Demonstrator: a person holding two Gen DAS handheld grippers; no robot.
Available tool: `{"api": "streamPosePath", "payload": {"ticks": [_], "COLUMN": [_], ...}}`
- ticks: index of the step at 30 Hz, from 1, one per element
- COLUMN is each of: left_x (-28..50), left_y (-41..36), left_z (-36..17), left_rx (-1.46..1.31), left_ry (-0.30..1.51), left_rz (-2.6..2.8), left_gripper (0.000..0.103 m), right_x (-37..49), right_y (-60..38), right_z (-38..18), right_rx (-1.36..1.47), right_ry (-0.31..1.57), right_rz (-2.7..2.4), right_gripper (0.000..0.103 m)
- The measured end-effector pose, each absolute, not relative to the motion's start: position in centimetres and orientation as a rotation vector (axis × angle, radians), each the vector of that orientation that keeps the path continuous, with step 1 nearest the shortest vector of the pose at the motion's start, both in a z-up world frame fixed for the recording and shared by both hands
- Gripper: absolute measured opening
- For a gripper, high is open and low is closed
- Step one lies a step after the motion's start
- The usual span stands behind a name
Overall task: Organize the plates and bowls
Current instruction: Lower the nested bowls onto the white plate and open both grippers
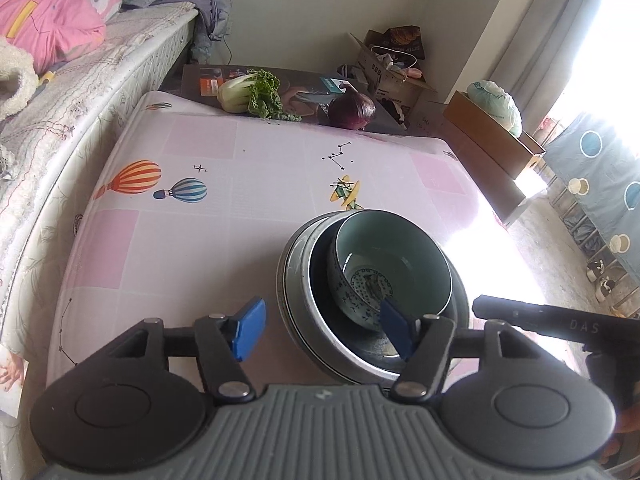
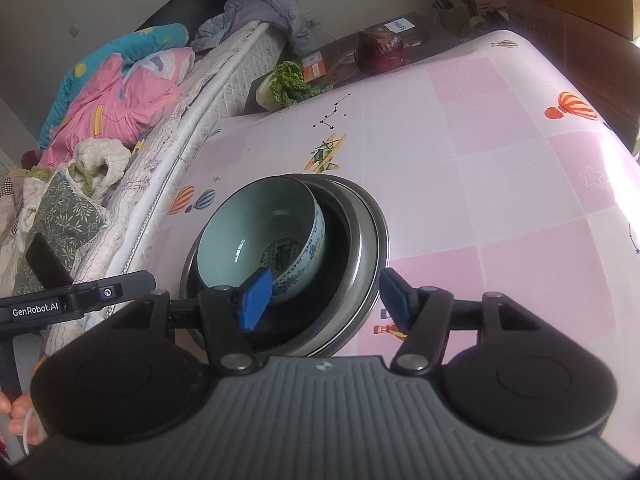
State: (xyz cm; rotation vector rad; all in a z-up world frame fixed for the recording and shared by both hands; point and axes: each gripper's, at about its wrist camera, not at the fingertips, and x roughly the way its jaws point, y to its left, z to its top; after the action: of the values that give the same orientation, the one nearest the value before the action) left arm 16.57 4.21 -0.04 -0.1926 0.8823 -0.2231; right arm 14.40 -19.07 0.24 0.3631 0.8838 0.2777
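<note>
In the left wrist view, my left gripper [image 1: 323, 330] stood with its jaws apart and nothing pressed between the blue pads; one pad hung over the tablecloth [image 1: 180, 240], the other over the near edge of the stack. The stack itself stood on the table just ahead of me: a pale green bowl [image 1: 394, 262] with a blue pattern, lying a little tilted inside a dark plate [image 1: 320, 276], which sat in a wider metal-rimmed dish [image 1: 290, 276]. Far behind, some greens [image 1: 252, 94] and a red onion [image 1: 352, 110] lay at the table end. In the right wrist view, my right gripper [image 2: 324, 300] was open as well, its pads on both sides of the near rim of the dish [image 2: 366, 248], touching nothing that I could see, and the bowl [image 2: 256, 232] leaned against the far side of the plate [image 2: 340, 236]. I judged that the stacking step was finished and both hands were letting go. The next move, I think, called for lifting away cleanly without knocking the tilted bowl.
</note>
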Motion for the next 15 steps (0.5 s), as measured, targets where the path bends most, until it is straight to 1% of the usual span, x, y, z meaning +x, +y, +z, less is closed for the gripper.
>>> {"api": "streamPosePath", "payload": {"ticks": [1, 2, 3, 4, 6, 8, 10, 12, 15], "left_x": [16.2, 15.8, 15.3, 14.9, 14.1, 13.4, 12.7, 12.1, 11.2], "left_y": [4.3, 4.4, 4.6, 4.7, 5.0, 5.2, 5.3, 5.4, 5.1], "left_z": [0.3, 0.6, 0.9, 1.3, 2.0, 2.7, 3.4, 3.9, 4.4], "left_rx": [-0.179, -0.166, -0.150, -0.136, -0.111, -0.093, -0.085, -0.086, -0.079], "left_ry": [0.867, 0.853, 0.836, 0.821, 0.793, 0.770, 0.744, 0.720, 0.698], "left_rz": [-0.214, -0.205, -0.192, -0.179, -0.151, -0.130, -0.123, -0.122, -0.126], "left_gripper": [0.070, 0.074, 0.079, 0.082, 0.091, 0.093, 0.096, 0.101, 0.103], "right_x": [13.8, 13.0, 12.3, 11.5, 10.2, 9.0, 7.6, 6.6, 5.3], "right_y": [-19.1, -19.0, -19.0, -18.9, -18.5, -18.1, -17.7, -17.3, -16.6], "right_z": [0.7, 1.3, 1.9, 2.4, 3.4, 4.0, 4.5, 4.8, 4.8], "right_rx": [0.345, 0.317, 0.290, 0.261, 0.188, 0.115, 0.041, -0.010, -0.071], "right_ry": [0.864, 0.835, 0.809, 0.786, 0.745, 0.712, 0.671, 0.640, 0.615], "right_rz": [0.273, 0.267, 0.266, 0.264, 0.233, 0.194, 0.139, 0.101, 0.051], "right_gripper": [0.069, 0.071, 0.075, 0.080, 0.085, 0.089, 0.101, 0.102, 0.102]}}
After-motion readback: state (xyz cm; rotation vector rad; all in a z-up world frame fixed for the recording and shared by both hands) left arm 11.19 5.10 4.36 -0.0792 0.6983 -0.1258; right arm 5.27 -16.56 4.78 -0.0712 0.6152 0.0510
